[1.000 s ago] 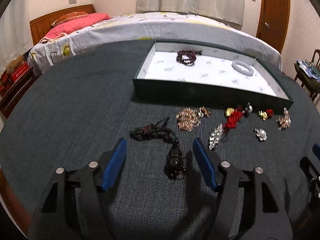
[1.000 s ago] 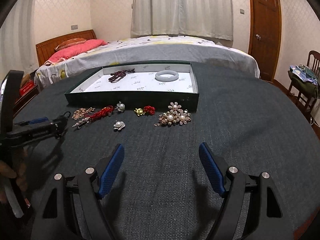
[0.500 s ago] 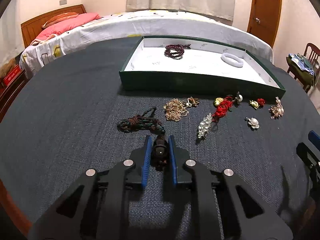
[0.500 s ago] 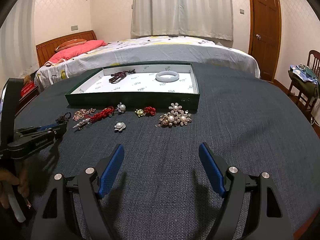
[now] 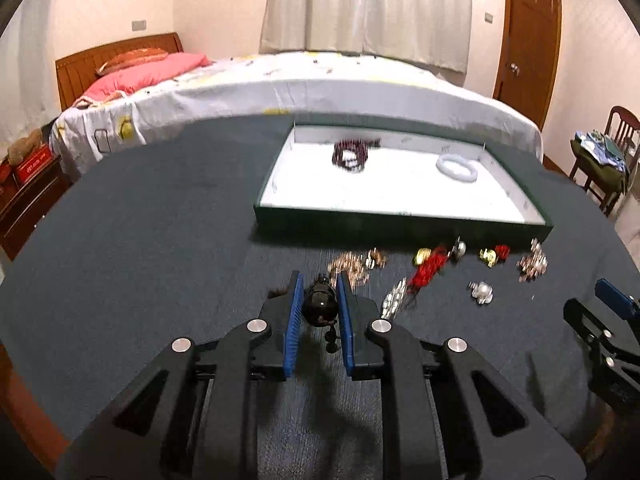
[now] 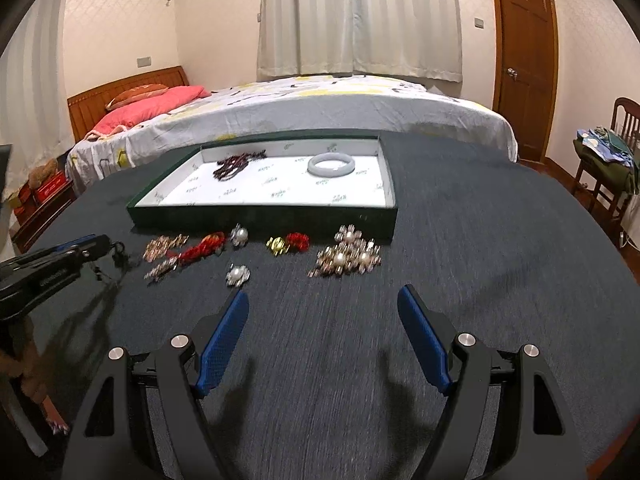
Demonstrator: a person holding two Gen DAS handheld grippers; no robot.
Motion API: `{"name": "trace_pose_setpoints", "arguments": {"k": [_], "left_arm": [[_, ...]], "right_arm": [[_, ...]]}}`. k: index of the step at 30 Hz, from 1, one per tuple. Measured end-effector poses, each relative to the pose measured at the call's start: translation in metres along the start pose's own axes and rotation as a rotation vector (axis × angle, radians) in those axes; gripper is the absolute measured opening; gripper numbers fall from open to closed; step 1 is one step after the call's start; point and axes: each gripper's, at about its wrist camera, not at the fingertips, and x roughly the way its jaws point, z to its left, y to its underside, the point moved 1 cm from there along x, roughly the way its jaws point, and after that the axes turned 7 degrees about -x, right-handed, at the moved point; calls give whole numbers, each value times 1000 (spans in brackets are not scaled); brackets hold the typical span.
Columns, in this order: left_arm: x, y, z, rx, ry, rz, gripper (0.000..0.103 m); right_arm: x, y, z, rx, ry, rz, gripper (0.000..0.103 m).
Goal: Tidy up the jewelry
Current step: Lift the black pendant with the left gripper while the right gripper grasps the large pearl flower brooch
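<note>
My left gripper [image 5: 319, 286] is shut on the dark bead pendant of a black cord necklace [image 5: 319, 305] and holds it above the cloth; its cord hangs below. A green tray with a white floor [image 5: 400, 222] lies ahead, holding a dark red bead bracelet [image 5: 351, 154] and a white bangle [image 5: 457, 167]. Several brooches and a red ornament [image 5: 430, 266] lie in front of the tray. My right gripper [image 6: 323, 300] is open and empty, low over the cloth, short of a pearl brooch [image 6: 347, 257]. The left gripper shows at the left of the right wrist view [image 6: 94, 246].
The dark blue cloth-covered table [image 6: 480, 240] has its far edge against a bed [image 6: 320, 108]. A wooden chair with clothes [image 6: 612, 160] stands at the right, a door [image 6: 524, 60] behind it. A small pearl brooch [image 6: 237, 274] lies near my right gripper's left finger.
My left gripper, shut on the pendant half a second ago, has lifted it off the cloth and moved toward the tray. My right gripper has moved slightly forward, still open.
</note>
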Motion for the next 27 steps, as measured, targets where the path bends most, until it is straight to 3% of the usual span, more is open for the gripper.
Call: {"name": "trace_pose_setpoints", "arguments": {"k": [9,20,22,24,27], "left_arm": [[8,-14,0,-22,3,-10,17],[26,-15,5,-48,3,28,17],[28,-15,5,-49,2,35,17],[29,-13,5,-50,1,38,17],[30,-11,5,-50,1,44,17]], "right_arm": [[45,-32,-19,48,37,82,74],[90,-30,-25,37,36,237,74],[92,-27,-25,38,33,256,71],[89,-27,-25,26,31,251,58],[85,-25,-22,13,22,246,50]]}}
